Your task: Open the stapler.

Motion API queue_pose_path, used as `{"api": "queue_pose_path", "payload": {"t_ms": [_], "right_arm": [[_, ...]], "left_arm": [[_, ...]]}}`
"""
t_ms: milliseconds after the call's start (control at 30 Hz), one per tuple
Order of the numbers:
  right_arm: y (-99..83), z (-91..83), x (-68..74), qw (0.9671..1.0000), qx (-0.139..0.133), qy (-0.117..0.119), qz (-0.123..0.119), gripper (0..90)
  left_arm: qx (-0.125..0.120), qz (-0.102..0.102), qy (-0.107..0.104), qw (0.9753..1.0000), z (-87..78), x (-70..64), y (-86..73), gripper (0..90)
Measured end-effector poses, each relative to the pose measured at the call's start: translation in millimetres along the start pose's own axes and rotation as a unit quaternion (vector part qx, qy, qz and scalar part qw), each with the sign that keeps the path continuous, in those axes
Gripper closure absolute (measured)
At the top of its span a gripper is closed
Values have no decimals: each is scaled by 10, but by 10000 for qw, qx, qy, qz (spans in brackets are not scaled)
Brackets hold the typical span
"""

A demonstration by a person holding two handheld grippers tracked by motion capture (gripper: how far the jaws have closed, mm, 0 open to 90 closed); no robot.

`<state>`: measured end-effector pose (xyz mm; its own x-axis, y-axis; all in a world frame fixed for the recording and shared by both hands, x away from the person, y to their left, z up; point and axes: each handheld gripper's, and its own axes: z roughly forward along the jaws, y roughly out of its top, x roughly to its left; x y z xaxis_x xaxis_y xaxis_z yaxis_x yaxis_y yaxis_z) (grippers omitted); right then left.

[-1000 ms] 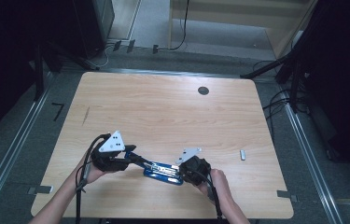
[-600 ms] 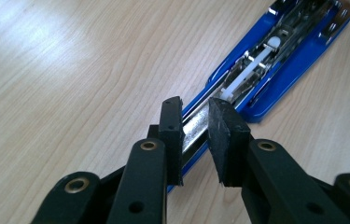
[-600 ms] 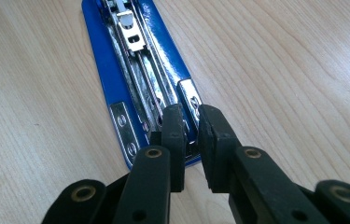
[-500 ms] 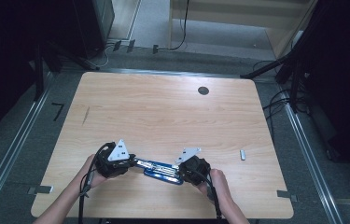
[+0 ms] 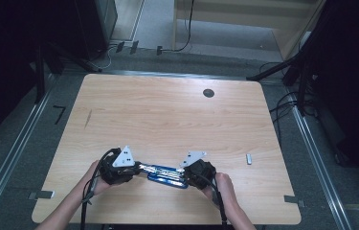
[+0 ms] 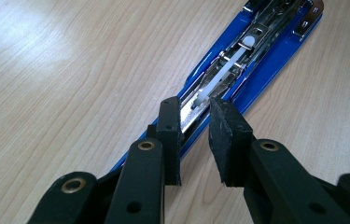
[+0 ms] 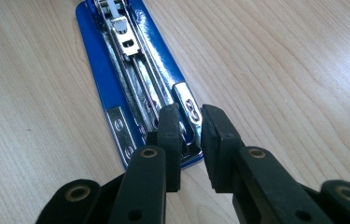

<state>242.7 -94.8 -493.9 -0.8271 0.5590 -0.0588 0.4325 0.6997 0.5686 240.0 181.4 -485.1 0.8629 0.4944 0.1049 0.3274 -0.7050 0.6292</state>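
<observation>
Blue stapler (image 5: 166, 173), opened flat — left gripper (image 6: 195, 122) newly arrived, narrow-jawed on its rail; right gripper (image 7: 190, 122) narrow, pinning front end.

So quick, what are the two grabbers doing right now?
Left gripper: jaws closed on the metal top rail of the blue stapler.
Right gripper: jaws closed on the stapler's other end.
</observation>
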Motion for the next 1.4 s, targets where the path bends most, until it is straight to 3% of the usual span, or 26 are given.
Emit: {"api": "queue_pose_path", "payload": {"t_ms": [67,367,667,733,967,1400], "right_arm": [[-3,3,-9,10000,-34,8,24,782],[-7,26,-20,10000,-35,40,77,781],[-9,34,-26,9999,-45,62,87,781],[-9,34,-26,9999,-44,62,90,781],[-12,35,-42,9999,-45,92,91,772],[-11,17,-75,9997,-142,30,213,735]], "left_arm": [[-30,45,199,9998,-7,-6,1,723],[-127,146,303,9994,-25,35,-28,575],[-300,145,456,9984,-61,57,-29,559],[-239,118,486,9985,-60,76,-36,555],[-127,-46,360,9993,9,175,-107,489],[-42,-72,177,9998,-16,167,-132,532]]}}
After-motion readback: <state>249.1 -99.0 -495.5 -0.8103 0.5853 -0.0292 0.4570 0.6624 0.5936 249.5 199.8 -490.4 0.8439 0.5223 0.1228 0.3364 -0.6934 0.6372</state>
